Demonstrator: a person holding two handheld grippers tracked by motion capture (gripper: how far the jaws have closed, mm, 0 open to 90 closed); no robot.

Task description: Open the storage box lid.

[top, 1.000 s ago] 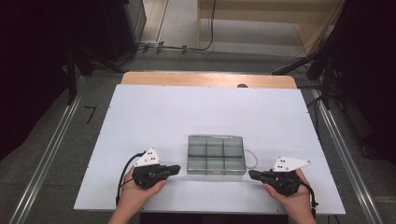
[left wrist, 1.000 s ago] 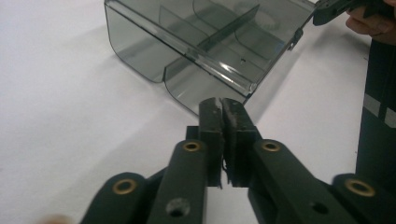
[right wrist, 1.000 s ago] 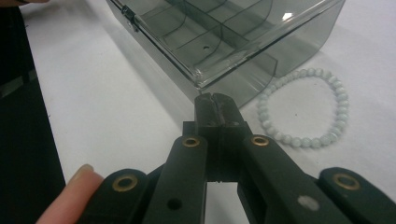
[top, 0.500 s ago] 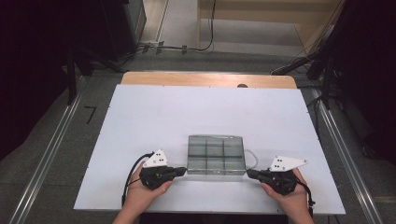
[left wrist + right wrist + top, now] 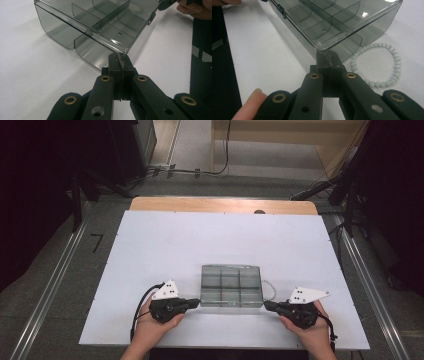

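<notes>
White, matte sheet over the table [image 5: 165, 240], with a strip of bare wood along the far edge and grey floor with metal rails to either side; dark equipment and cables beyond. Smoky clear plastic for the divided box [image 5: 231, 285], set near the table's near edge, roughly centred between the two hands. Wide bare room across the far half of the sheet and out to both side edges; little margin between the box and the near edge. Long axis of the box running left to right across the table, open top facing up, partitions splitting it into two rows of compartments. Pale bead bracelet [image 5: 380, 65] lying flat just beside the box's right end, partly tucked under its curved wall as seen in the right gripper view. Left claw [image 5: 196, 302] pressed fully together, nothing between its jaws, tip touching the box's near left corner [image 5: 125, 50] just under the rim. Right claw [image 5: 266, 305] likewise closed tight on nothing, tip [image 5: 327, 56] up against the near right corner of the box below the rim. Both claws aimed inward toward each other along the box's near side, each held low over the sheet by a hand [image 5: 155, 327] coming in from the near edge.
</notes>
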